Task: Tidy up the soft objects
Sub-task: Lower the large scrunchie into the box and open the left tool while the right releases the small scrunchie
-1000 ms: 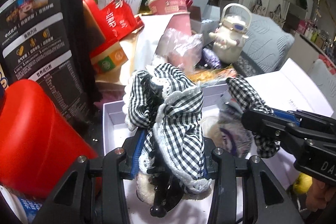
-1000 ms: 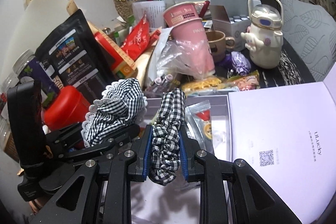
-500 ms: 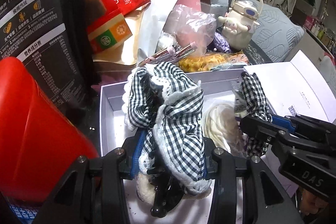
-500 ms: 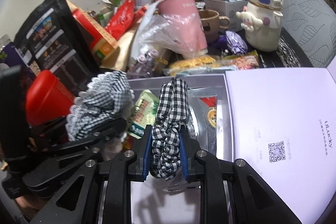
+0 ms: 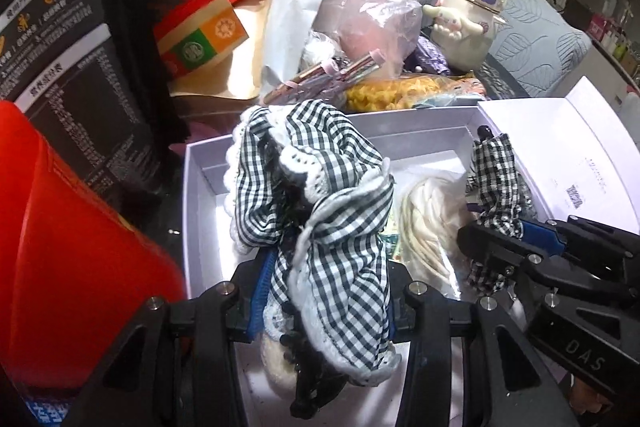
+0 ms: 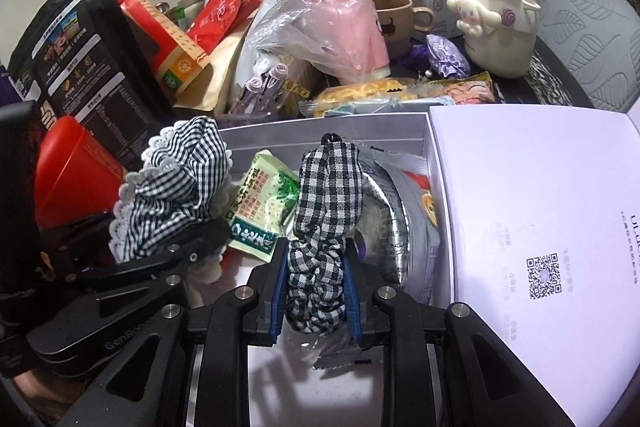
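A lace-trimmed gingham scrunchie (image 5: 320,227) is clamped in the left gripper (image 5: 324,291) and a plain gingham scrunchie (image 6: 324,223) in the right gripper (image 6: 316,291) above the open white box (image 5: 200,187), so the placing step seems in hand, with lowering and release likely called for next

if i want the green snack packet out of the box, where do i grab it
Grab the green snack packet by its near bottom edge, coming from above. It lies flat and tilted in the white box, wedged between the two checked hair ties, so only that edge looks free.

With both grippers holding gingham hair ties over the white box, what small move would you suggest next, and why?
Probably lower the right gripper a little and open it. Its narrow gingham scrunchie already hangs over the white box, above the snack packets, while the left gripper grips the lace-trimmed scrunchie beside it.
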